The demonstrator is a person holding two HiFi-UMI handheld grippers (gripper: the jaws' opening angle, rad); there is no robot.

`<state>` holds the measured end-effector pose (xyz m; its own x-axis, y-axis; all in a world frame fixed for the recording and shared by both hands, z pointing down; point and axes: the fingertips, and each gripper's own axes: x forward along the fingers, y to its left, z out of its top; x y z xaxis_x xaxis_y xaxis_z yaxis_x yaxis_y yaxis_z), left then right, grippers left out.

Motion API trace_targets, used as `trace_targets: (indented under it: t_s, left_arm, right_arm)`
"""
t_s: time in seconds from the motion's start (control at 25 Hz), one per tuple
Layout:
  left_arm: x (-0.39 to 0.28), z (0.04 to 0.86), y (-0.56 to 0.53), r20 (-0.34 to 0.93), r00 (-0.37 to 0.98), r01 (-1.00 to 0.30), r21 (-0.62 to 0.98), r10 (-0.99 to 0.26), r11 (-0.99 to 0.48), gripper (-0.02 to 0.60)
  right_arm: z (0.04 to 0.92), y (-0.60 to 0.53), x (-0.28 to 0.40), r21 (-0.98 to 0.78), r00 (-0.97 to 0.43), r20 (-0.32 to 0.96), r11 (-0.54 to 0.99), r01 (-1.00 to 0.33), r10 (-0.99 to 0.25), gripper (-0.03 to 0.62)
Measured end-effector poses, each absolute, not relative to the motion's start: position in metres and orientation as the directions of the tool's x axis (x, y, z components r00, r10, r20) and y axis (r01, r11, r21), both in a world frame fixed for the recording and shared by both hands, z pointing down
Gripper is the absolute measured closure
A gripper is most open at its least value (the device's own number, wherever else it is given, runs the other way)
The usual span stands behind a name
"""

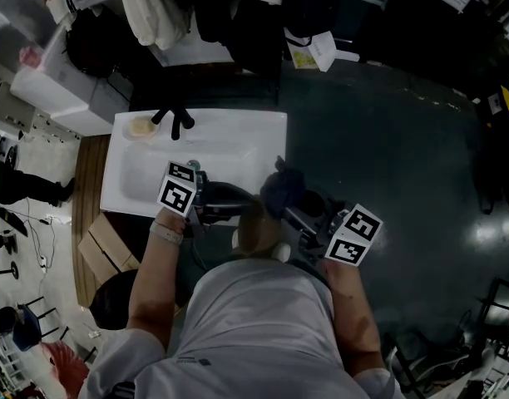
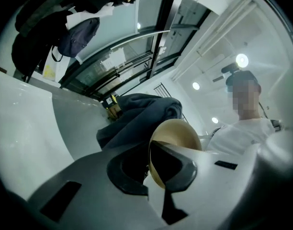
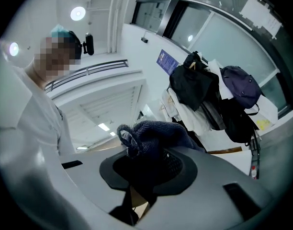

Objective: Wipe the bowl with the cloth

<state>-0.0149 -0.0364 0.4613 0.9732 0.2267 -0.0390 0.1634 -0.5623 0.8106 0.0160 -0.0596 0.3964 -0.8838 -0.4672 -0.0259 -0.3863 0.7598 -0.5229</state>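
Observation:
In the head view I hold a tan bowl (image 1: 259, 233) in the air in front of my chest, below the near edge of the white table. My left gripper (image 1: 236, 209) is shut on its rim. In the left gripper view the bowl (image 2: 179, 134) stands on edge between the jaws, with the dark blue cloth (image 2: 137, 115) bunched just behind it. My right gripper (image 1: 293, 213) is shut on that cloth (image 1: 283, 191), which rests against the bowl's top. In the right gripper view the knitted cloth (image 3: 153, 134) fills the jaws of the right gripper (image 3: 146, 176), and a sliver of bowl (image 3: 137, 199) shows below.
The white table (image 1: 238, 131) has a shallow basin. At its far edge sit a small tan dish (image 1: 140, 126) and a black object (image 1: 173, 120). Cardboard boxes (image 1: 105, 246) lie at the left, dark floor (image 1: 387, 156) at the right, and hanging bags and clothes (image 1: 238, 23) beyond.

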Motion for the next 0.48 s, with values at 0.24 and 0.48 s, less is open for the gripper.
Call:
trace_targets:
  t_s: [0.24,0.48]
  left_arm:
    - [-0.02,0.469,-0.053,-0.067,0.989,0.128,0.84,0.134,-0.527,0.558]
    - [-0.031,0.474,-0.079,-0.08,0.997,0.058,0.876,-0.024,-0.478,0.56]
  right_arm:
    - [0.391,-0.056,0.013,-0.492,-0.897,-0.024,0.787,-0.373,-0.44,0.513]
    - [0.382,-0.054,0.016,-0.476,-0.909,-0.045,0.809,-0.346,-0.415,0.513]
